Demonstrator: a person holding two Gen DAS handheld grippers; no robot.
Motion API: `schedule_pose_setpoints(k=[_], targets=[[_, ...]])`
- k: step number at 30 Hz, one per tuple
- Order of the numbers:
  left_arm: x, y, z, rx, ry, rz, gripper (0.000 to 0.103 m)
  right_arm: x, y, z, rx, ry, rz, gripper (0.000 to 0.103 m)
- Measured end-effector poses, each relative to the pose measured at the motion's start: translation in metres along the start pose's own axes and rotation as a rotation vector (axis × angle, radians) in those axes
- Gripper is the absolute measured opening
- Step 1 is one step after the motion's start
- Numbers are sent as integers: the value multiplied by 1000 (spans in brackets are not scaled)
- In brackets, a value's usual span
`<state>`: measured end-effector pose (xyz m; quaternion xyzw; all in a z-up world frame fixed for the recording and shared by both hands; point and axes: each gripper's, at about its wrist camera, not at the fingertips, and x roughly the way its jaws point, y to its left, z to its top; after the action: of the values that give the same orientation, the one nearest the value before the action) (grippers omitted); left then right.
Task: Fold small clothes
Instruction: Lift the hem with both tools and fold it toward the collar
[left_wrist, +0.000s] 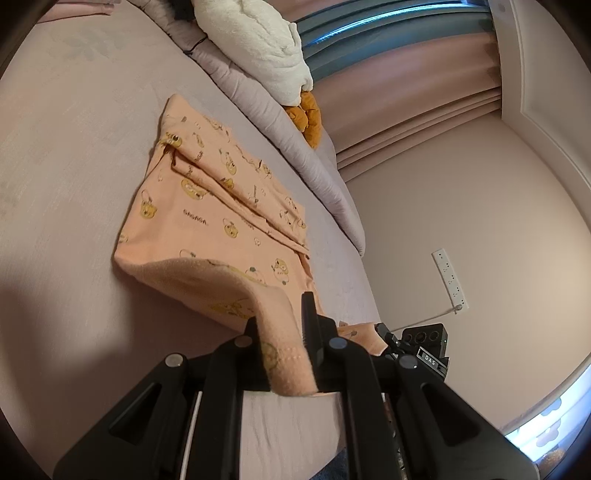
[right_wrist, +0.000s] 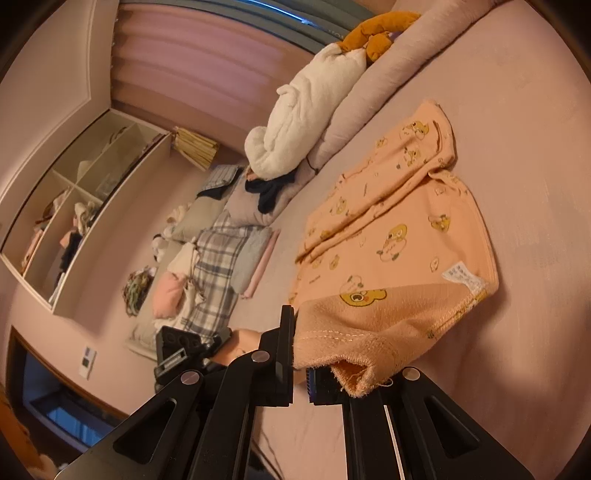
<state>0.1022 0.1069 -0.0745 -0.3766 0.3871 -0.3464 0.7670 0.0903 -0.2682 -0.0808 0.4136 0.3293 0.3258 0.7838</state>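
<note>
The garment (left_wrist: 207, 206), peach with a bear print, lies on the bed (left_wrist: 74, 147), partly folded, near the edge that carries the rolled quilt (left_wrist: 258, 99). The left tongs (left_wrist: 282, 328) grip the garment's hem, lifted off the bed; the cloth drapes between the fingers. The right tongs (right_wrist: 301, 347) hold the opposite end of the same hem (right_wrist: 332, 336), turned back to show the fleecy inside and a white label (right_wrist: 461, 277). A white pillow (right_wrist: 306, 114) rests on the quilt.
</note>
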Motion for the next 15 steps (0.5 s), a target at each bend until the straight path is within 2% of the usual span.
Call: schedule_pose_setpoints(k=[15], targets=[[15, 5, 34, 0, -21, -10, 7, 14, 4, 28, -29, -26, 2, 9]])
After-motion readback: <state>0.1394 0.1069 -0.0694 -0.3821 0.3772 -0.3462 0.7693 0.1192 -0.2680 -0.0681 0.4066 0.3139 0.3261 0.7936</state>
